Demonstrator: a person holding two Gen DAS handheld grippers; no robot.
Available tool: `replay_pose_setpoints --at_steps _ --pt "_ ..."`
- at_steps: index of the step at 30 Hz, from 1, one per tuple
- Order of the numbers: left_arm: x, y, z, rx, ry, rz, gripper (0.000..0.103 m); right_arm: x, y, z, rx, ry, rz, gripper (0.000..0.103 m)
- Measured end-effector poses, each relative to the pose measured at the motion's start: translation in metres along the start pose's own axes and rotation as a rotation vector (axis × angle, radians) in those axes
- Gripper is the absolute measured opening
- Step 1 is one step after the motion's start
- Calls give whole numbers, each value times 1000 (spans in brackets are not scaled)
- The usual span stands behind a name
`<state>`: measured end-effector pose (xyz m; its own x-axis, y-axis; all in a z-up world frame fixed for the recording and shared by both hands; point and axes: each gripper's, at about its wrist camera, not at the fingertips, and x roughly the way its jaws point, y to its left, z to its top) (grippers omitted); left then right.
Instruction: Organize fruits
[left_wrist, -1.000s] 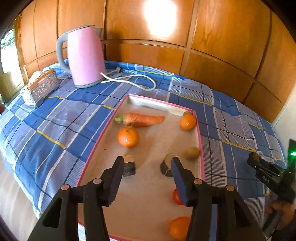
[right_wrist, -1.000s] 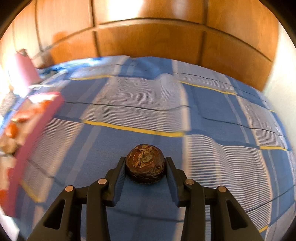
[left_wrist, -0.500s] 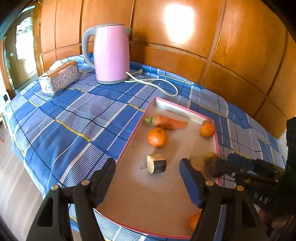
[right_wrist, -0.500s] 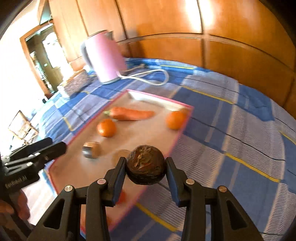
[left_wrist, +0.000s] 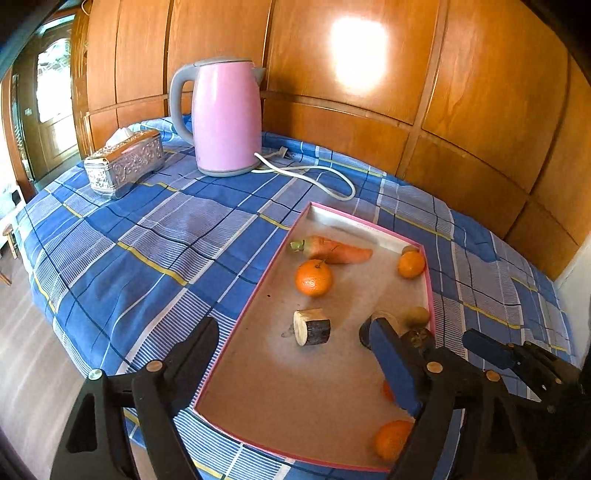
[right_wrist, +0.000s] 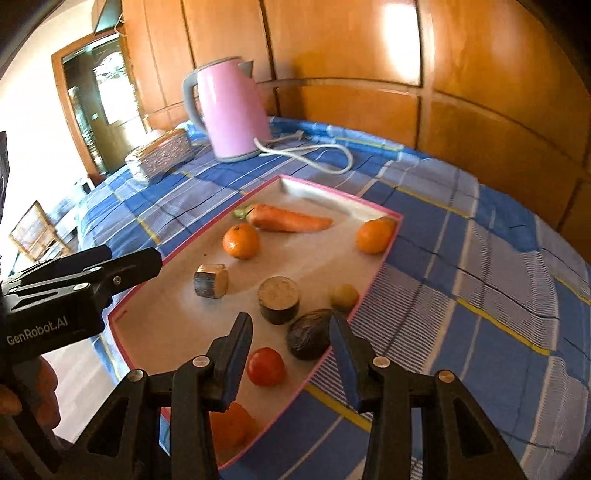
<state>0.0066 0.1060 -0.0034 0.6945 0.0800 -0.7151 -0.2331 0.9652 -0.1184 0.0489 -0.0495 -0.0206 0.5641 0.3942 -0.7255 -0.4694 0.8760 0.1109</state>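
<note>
Since the moment before, the dark round fruit (right_wrist: 308, 334) has left the right claw (right_wrist: 290, 326) and the pink-rimmed tray (right_wrist: 384, 254) fills more of the right wrist view. The fruit now lies on the tray floor against the right rim, just past the claw's tips. It looks to be touching the right finger (right_wrist: 343, 350) and stands clear of the left one, so the claw is parted and grips nothing.

A red tomato (right_wrist: 266, 366) lies just beside the dark fruit, nearer the camera. A small yellow-green fruit (right_wrist: 344, 295) and an upright wood round (right_wrist: 277, 299) lie just beyond it. A second wood piece (right_wrist: 210, 280) lies on its side near the tray's middle. Farther back are two oranges (right_wrist: 241, 240) (right_wrist: 373, 236) and a carrot (right_wrist: 291, 221); a third orange (right_wrist: 229, 424) sits at the near end, partly hidden by the claw.

The left claw (left_wrist: 292, 325) hangs over the near left part of the tray. Its jaws are opening, already wide, with only tray floor between them.

A pink kettle (right_wrist: 236, 110) and a silver tissue box (left_wrist: 125, 162) stand on the blue checked cloth (left_wrist: 147, 240) behind the tray.
</note>
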Motion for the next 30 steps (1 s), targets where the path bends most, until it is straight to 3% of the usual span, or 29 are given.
replay_pose_setpoints --at_steps 10,20,30 --pt "-10 -7 -8 30 -21 7 94 -15 -1 -9 45 -50 -76 44" --pt "-15 -12 -11 58 -33 17 102 -19 2 -14 41 -55 -87 44" --pt "-20 -11 -11 55 -43 30 103 -21 3 -14 39 -58 -84 44"
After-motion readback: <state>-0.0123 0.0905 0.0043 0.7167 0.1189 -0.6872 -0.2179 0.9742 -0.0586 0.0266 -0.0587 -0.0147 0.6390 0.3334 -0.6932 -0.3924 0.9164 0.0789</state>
